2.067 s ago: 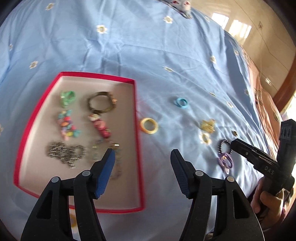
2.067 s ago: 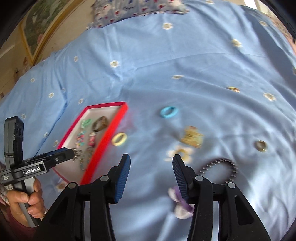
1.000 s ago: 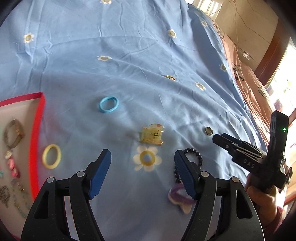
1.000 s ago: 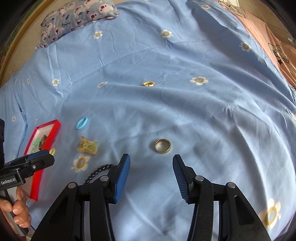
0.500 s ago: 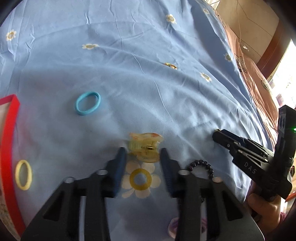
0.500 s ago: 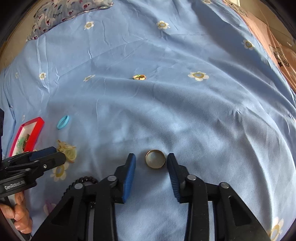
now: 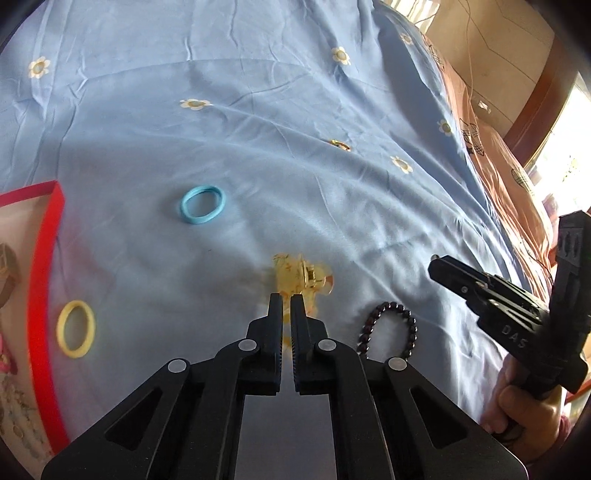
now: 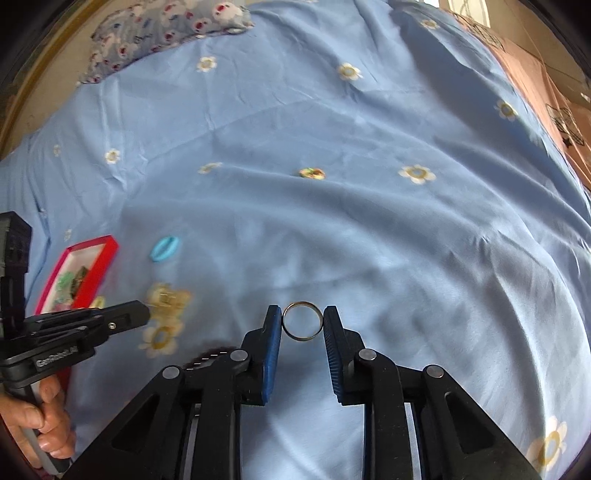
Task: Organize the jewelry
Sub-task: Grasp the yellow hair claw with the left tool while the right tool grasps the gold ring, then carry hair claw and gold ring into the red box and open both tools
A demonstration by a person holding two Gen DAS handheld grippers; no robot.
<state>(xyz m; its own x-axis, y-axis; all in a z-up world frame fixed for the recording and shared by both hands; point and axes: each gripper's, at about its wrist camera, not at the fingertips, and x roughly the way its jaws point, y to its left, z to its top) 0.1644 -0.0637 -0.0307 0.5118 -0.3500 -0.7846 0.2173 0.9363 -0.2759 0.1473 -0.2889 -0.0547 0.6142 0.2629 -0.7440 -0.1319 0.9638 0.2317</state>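
Note:
My left gripper (image 7: 286, 301) is shut on the near edge of a yellow hair claw clip (image 7: 301, 275) on the blue bedsheet. My right gripper (image 8: 303, 317) is closed on a gold ring (image 8: 302, 320), the pads touching its two sides. The red-rimmed jewelry box (image 7: 40, 266) with several pieces inside lies at the left, also in the right wrist view (image 8: 79, 275). A yellow ring (image 7: 75, 329), a blue ring (image 7: 202, 204) and a dark bead bracelet (image 7: 388, 326) lie loose on the sheet.
A small gold piece (image 7: 340, 144) lies farther back on the sheet, also seen in the right wrist view (image 8: 311, 172). A patterned pillow (image 8: 166, 33) is at the far edge. The bed edge with an orange cover (image 7: 509, 173) is to the right.
Both grippers moved away from the box to the loose pieces. The left jaws closed on the yellow claw clip. The right jaws closed in on the gold ring.

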